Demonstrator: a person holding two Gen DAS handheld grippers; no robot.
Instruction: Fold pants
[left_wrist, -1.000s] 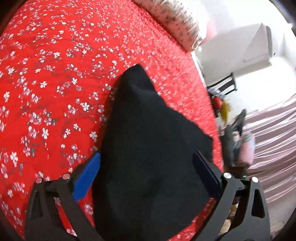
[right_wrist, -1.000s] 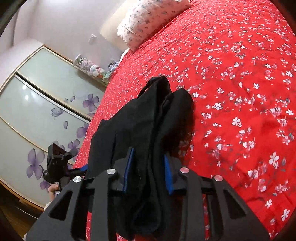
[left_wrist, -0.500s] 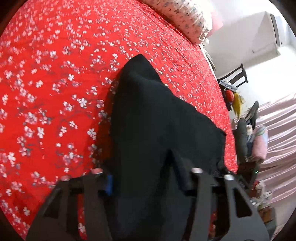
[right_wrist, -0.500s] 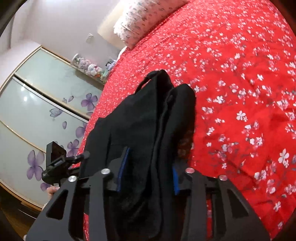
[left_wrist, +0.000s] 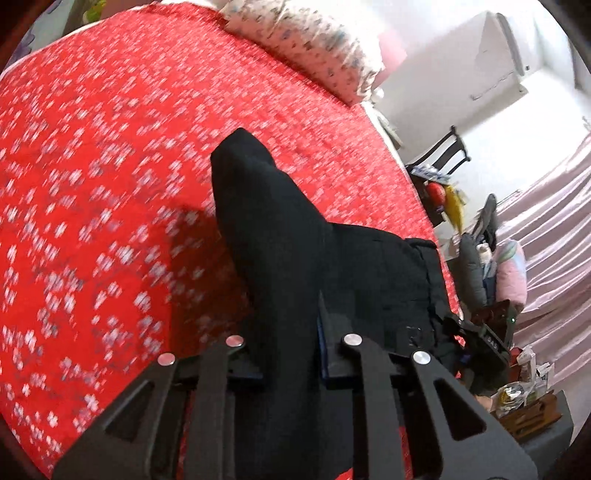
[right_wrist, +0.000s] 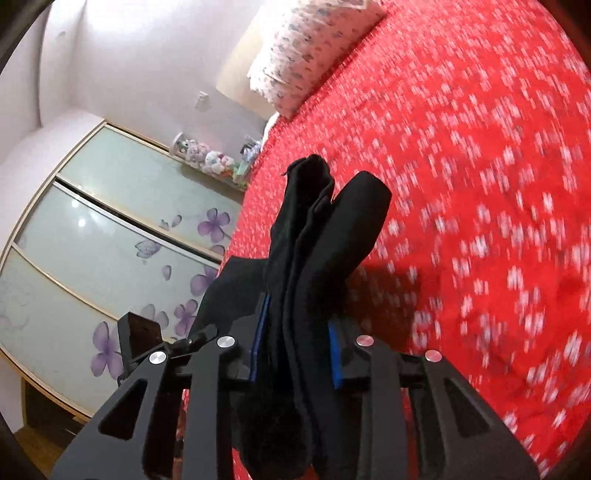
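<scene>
The black pants (left_wrist: 295, 251) hang bunched between both grippers above the red flowered bedspread (left_wrist: 92, 184). My left gripper (left_wrist: 291, 354) is shut on one end of the pants, the cloth pinched between its blue pads. My right gripper (right_wrist: 295, 347) is shut on the other end of the pants (right_wrist: 325, 236), with thick folds standing up between its fingers. The right gripper also shows at the right of the left wrist view (left_wrist: 480, 343), and the left gripper shows at the left of the right wrist view (right_wrist: 147, 336). The lower part of the pants is hidden behind the fingers.
A flowered pillow (left_wrist: 306, 48) lies at the head of the bed. A wardrobe with sliding flowered doors (right_wrist: 92, 240) stands on one side. A chair (left_wrist: 443, 155) and a cluttered stand (left_wrist: 524, 398) stand on the other side, by pink curtains (left_wrist: 554, 221).
My left gripper closed from wide open onto the pants. Both grippers have lifted and the pants have risen off the bedspread, casting a shadow below.
</scene>
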